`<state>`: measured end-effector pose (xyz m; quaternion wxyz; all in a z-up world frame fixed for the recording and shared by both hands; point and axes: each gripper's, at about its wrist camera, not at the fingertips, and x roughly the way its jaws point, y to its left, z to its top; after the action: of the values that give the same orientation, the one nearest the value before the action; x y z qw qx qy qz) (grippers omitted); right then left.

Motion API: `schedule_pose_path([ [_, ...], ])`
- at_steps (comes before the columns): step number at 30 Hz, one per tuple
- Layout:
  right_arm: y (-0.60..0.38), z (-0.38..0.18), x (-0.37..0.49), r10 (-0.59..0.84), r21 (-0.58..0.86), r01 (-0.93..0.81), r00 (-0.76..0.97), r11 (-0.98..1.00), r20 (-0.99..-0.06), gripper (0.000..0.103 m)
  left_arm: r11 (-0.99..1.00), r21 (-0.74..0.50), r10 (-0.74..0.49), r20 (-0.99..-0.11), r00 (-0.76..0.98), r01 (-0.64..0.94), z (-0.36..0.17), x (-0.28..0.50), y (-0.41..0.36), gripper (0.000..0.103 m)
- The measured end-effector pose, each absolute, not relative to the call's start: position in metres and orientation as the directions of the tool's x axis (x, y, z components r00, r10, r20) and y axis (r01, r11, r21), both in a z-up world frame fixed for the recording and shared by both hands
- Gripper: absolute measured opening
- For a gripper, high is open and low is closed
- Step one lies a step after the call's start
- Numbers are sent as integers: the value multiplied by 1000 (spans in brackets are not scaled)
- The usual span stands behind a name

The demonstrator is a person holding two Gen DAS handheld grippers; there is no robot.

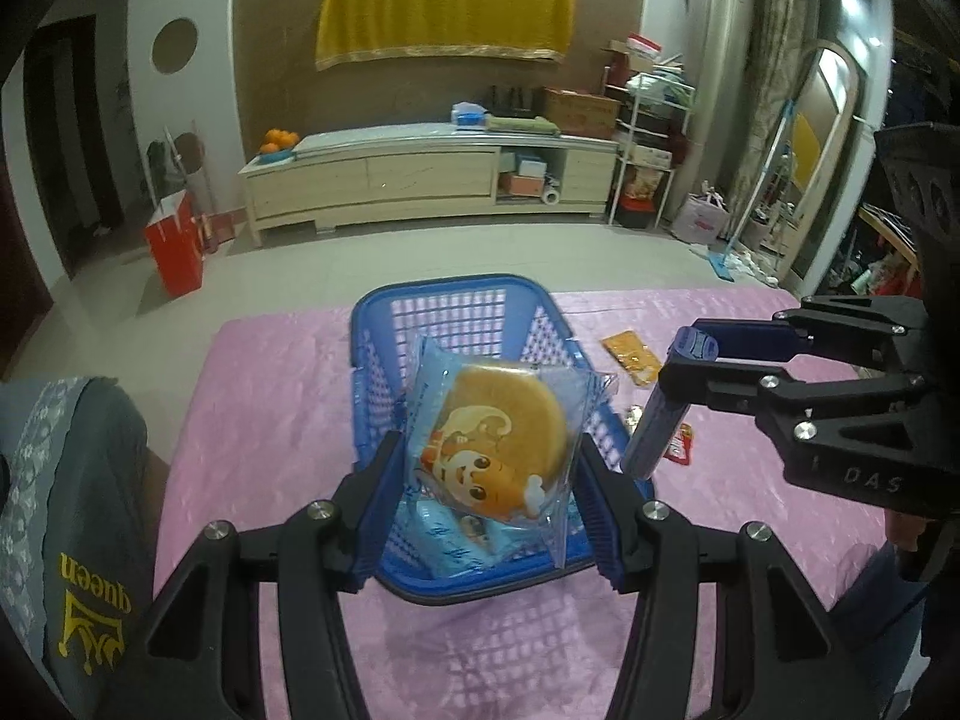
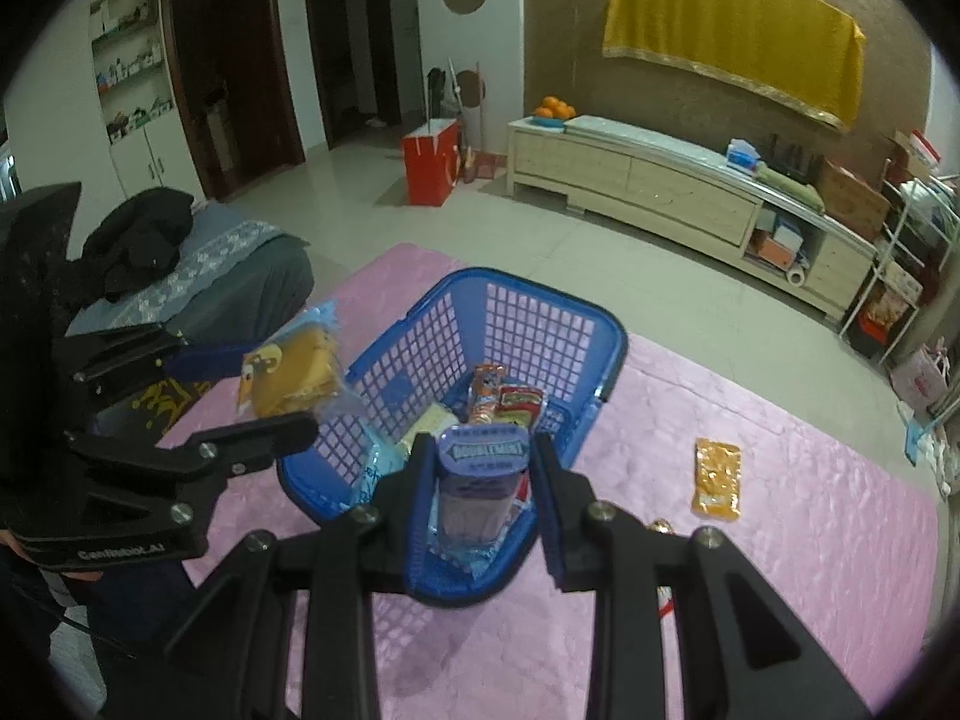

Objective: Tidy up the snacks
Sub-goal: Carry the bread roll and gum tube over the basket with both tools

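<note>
the cake pack hangs over the basket, pinched by the left gripper; the gum bottle sits clamped in the right gripper at the basket's near rim. best to lower each well inside the walls before letting go (one at a time, since both grippers crowd the same opening). packs already lie inside, so aim for bare floor. on the pink desk an orange packet waits, well apart from the basket.

Basket on table, packet beside.
</note>
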<state>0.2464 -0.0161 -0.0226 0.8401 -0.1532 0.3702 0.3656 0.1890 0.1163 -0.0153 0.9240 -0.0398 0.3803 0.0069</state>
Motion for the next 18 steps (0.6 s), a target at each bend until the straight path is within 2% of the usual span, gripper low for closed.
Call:
schedule_pose_path([
  [18, 22, -83, 312, 356, -56, -695, 433, 717, -828, 36, 991, -125, -71, -753, 654, -37, -64, 244, 144, 52],
])
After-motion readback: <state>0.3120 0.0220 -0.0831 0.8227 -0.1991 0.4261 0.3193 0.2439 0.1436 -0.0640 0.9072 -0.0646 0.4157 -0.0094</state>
